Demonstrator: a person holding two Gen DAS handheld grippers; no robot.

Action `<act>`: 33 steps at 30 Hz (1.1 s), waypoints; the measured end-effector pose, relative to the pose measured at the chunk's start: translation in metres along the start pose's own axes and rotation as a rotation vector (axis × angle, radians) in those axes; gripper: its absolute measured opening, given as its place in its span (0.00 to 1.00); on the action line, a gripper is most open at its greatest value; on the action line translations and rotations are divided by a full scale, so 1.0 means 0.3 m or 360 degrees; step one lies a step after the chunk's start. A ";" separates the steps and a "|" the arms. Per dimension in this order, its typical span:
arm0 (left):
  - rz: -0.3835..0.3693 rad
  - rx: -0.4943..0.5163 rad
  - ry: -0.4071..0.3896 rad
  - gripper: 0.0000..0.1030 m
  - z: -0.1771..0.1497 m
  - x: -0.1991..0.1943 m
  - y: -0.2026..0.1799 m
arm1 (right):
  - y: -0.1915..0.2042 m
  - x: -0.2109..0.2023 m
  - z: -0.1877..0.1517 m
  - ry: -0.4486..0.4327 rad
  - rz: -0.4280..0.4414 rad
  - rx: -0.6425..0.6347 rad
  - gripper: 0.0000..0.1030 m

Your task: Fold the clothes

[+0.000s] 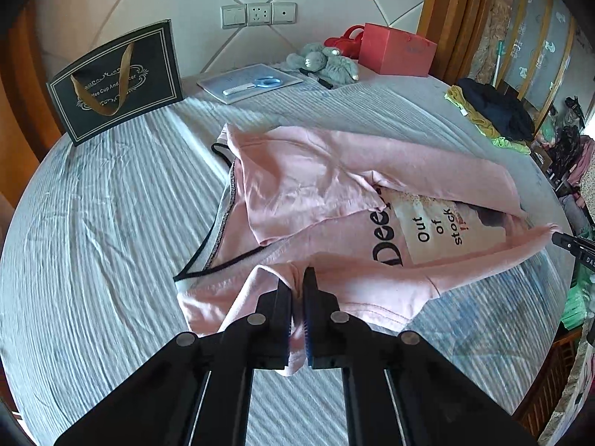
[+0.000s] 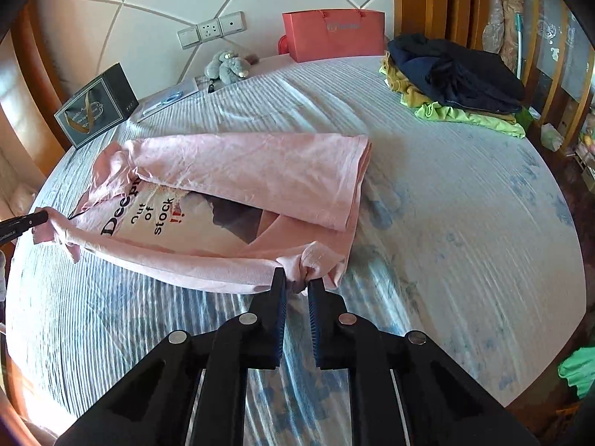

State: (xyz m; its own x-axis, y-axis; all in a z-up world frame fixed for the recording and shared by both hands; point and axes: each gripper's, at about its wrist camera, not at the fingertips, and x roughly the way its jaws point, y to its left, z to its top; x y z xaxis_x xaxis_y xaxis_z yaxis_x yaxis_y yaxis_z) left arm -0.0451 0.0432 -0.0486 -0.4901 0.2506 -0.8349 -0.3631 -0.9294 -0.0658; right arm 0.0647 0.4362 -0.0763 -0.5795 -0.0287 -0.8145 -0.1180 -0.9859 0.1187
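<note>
A pink T-shirt [image 1: 316, 171] with a printed front reading "Out of stock" lies partly folded on the striped bed sheet [image 1: 111, 223]. Its far side is folded over the print. My left gripper [image 1: 297, 278] is shut on the near edge of the shirt at the shoulder end, with fabric bunched between the pads. My right gripper [image 2: 297, 278] is shut on a gathered corner of the pink T-shirt [image 2: 241, 163] at the hem end. The near edge hangs stretched between the two grips. The right gripper's tip [image 1: 572, 245] shows at the far right, and the left gripper's tip [image 2: 44, 218] at the far left.
A black gift bag [image 1: 119, 81] leans on the padded headboard. Beside it lie a flat board with scissors [image 1: 249, 81], a grey plush toy [image 1: 323, 61] and a red paper bag [image 1: 396, 50]. A pile of dark, mustard and green clothes [image 2: 453, 74] sits at the bed's far right.
</note>
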 end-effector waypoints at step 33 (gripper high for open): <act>0.0281 -0.0072 0.0261 0.54 -0.003 0.263 0.220 | 0.010 0.151 0.019 0.0141 -0.0189 0.0011 0.40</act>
State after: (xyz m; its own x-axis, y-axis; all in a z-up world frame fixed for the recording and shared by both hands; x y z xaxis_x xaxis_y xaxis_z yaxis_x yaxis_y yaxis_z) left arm -0.1071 0.0013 -0.1192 -0.4064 0.0396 -0.9128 -0.2458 -0.9670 0.0675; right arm 0.0335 0.4330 -0.1096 -0.4878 0.0734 -0.8699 -0.1870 -0.9821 0.0220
